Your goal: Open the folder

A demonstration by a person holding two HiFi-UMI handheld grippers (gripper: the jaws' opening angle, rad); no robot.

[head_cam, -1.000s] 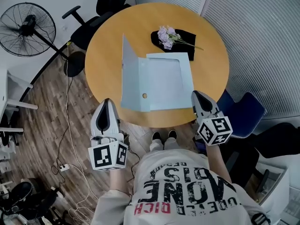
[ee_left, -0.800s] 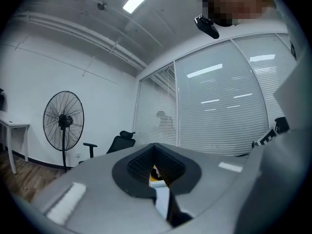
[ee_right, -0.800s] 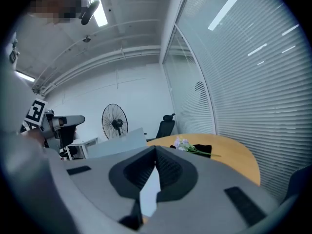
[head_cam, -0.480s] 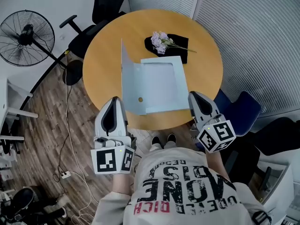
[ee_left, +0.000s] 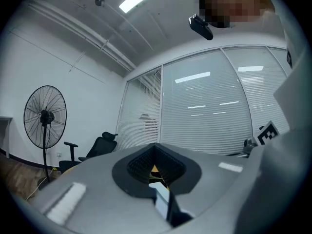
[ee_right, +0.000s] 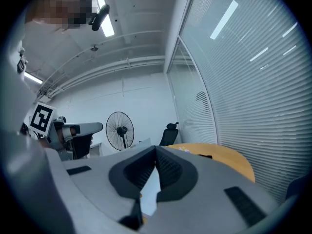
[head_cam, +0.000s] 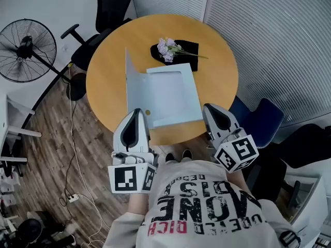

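Observation:
A light blue folder (head_cam: pixel 170 94) lies on the round wooden table (head_cam: pixel 106 79), its front cover (head_cam: pixel 129 79) standing upright along the left edge. My left gripper (head_cam: pixel 136 111) is shut and empty, with its tip just short of the folder's near left corner. My right gripper (head_cam: pixel 209 109) is also shut and empty, off the table's near edge beside the folder's near right corner. In the left gripper view the jaws meet at the tip and a strip of the folder (ee_left: pixel 162 199) shows below them. The right gripper view shows the folder (ee_right: pixel 152 185) the same way.
A sprig of purple flowers (head_cam: pixel 167 46) lies on a black cloth (head_cam: pixel 185 56) at the table's far side. A black office chair (head_cam: pixel 107 12) and a standing fan (head_cam: pixel 26 41) are to the left, a blue chair (head_cam: pixel 257 121) to the right. A cable (head_cam: pixel 72 154) trails over the wooden floor.
My left gripper has moved right and up towards the folder's near left corner. My right gripper has risen a little. The folder's cover stays upright.

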